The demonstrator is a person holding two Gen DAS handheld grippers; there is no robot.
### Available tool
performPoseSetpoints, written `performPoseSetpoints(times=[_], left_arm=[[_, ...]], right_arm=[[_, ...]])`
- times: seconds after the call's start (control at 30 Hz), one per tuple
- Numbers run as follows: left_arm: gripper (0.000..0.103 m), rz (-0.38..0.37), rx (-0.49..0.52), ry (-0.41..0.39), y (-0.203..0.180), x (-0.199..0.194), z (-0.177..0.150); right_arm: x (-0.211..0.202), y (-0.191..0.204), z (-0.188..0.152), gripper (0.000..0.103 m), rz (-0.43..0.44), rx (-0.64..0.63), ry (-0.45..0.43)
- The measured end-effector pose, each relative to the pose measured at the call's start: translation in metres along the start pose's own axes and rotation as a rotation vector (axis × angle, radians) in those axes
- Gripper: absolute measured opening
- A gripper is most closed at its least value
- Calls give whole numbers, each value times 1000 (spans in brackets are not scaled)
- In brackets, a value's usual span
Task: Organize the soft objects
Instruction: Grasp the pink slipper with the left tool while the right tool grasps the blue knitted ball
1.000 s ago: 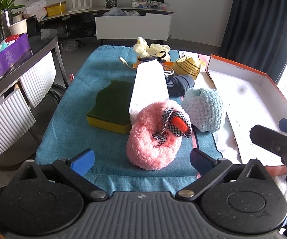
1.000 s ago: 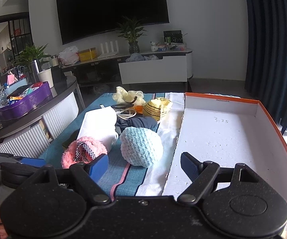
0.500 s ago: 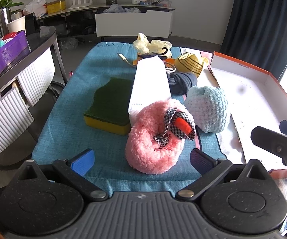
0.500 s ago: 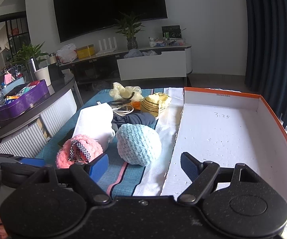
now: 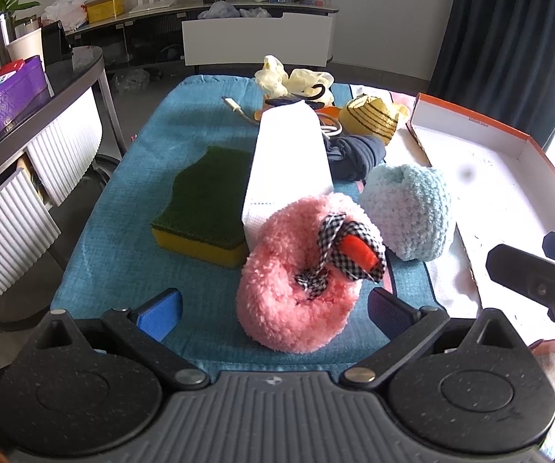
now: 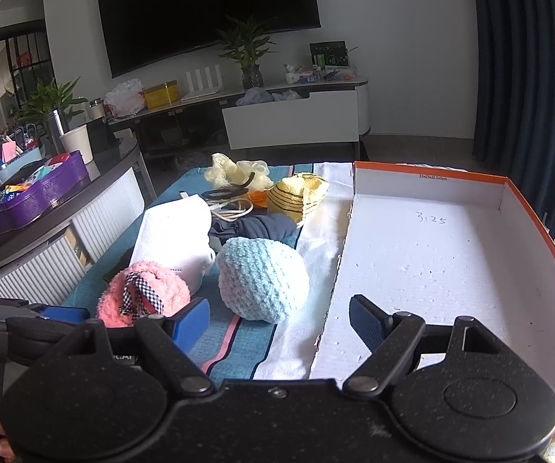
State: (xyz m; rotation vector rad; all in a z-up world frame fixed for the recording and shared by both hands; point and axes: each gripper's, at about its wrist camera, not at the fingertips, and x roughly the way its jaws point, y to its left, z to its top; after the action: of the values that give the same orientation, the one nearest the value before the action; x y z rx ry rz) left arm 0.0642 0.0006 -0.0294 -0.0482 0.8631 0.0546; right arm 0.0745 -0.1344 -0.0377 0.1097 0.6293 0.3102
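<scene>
- We hold the left tool (image 5: 273, 308) low over the near edge of the table (image 5: 123, 254), its jaws spread wide and empty; the pink fluffy scrunchie (image 5: 304, 274) sits just ahead between the two blue pads, which we judge is a line-up for a grasp.
- The scrunchie leans against a white folded cloth (image 5: 289, 162), with a green-and-yellow sponge (image 5: 204, 200) on its other side, so coming in from the near side leaves the pads free room.
- The right tool (image 6: 279, 318) is also spread and holds nothing. It hangs over the seam between table and the orange-rimmed box (image 6: 524, 208), probably waiting near the drop point.
- The box shows only its bare white floor, so sorting seems barely begun.
- The blue crocheted ball (image 6: 262, 277) rests just beside the box, likely an easy next pick.
- Yellow knits, a dark cloth and cables lie farther back.
</scene>
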Motion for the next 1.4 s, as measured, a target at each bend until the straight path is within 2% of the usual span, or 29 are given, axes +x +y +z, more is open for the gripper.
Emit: performPoseSetpoints(times=[0.4, 0.5, 0.57, 0.67, 0.77, 0.97, 1.13, 1.4], left_arm=[[102, 3, -3, 4, -2, 12, 6], [92, 2, 6, 14, -4, 17, 7], [76, -8, 4, 20, -4, 20, 8], [59, -50, -11, 26, -2, 20, 7], [53, -64, -21, 16, 0, 14, 5], [53, -91, -59, 12, 5, -5, 0], [53, -77, -104, -7, 17, -18, 2], [53, -62, -146, -25, 30, -22, 12]], right_arm=[[12, -3, 3, 94, -1, 6, 24], [15, -3, 4, 94, -3, 1, 33], [17, -3, 5, 94, -2, -1, 39], [21, -1, 7, 94, -1, -13, 52], [24, 0, 11, 94, 5, -32, 67], [39, 4, 23, 94, 26, -57, 107], [60, 9, 33, 94, 44, -69, 149], [102, 19, 41, 93, 2, -93, 228]])
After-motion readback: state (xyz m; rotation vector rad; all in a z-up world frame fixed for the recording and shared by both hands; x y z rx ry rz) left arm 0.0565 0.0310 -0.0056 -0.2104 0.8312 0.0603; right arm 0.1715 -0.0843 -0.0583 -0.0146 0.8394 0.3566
